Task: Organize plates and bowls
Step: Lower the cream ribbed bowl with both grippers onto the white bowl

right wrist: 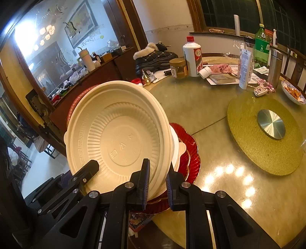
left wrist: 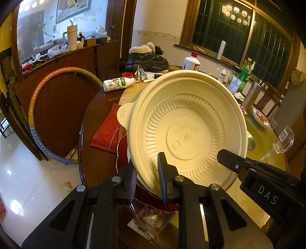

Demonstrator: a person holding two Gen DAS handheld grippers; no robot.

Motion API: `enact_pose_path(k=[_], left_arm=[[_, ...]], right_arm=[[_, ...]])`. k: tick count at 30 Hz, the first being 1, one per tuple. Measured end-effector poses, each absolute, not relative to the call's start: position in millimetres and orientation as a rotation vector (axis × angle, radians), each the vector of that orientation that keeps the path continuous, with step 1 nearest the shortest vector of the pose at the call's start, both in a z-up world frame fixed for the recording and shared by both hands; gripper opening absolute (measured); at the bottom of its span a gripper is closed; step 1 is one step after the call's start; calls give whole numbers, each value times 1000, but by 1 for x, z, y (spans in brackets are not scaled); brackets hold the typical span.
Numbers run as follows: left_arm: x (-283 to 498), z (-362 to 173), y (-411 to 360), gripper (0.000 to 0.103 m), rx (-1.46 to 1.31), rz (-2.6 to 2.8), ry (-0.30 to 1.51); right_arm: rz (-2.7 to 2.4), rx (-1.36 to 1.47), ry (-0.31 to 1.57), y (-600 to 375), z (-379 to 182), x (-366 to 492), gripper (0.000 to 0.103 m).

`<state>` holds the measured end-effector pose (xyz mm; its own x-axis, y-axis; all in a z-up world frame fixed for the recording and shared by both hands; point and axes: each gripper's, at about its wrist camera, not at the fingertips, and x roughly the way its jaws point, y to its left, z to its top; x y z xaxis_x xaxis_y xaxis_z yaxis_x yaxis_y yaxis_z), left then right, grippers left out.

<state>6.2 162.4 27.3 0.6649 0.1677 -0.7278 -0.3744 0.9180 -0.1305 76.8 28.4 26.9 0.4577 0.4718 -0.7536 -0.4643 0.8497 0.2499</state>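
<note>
Clearly the cream bowl [left wrist: 187,130] is round, ribbed, tab-handled, tilted.

Round dining table [right wrist: 220,172] with glossy yellow-green top; woven lazy-Susan mat [right wrist: 248,145] with metal centre disc [right wrist: 271,124]. Dark wooden sideboard [left wrist: 76,55] under a large wall mirror [left wrist: 57,21] reflecting ceiling lights. Dark gridded window [left wrist: 239,30] in wood frame. White glossy tiled floor [left wrist: 28,172]. Cream wall [left wrist: 156,17].

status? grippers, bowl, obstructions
Left gripper and right gripper both shut on cream bowl rim. Bowl tilted above red plates. Nothing blocking.
</note>
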Motion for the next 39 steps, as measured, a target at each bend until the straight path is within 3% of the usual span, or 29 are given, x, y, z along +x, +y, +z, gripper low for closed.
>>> enact_pose_path(k=[14,39], left_arm=[[15,23,166,21,-269,228,935],[18,17,164,21,-251,293,884]], right_arm=[[623,-2,1054,28,20,85,16],[599,-4,1069,35,16,92,17]])
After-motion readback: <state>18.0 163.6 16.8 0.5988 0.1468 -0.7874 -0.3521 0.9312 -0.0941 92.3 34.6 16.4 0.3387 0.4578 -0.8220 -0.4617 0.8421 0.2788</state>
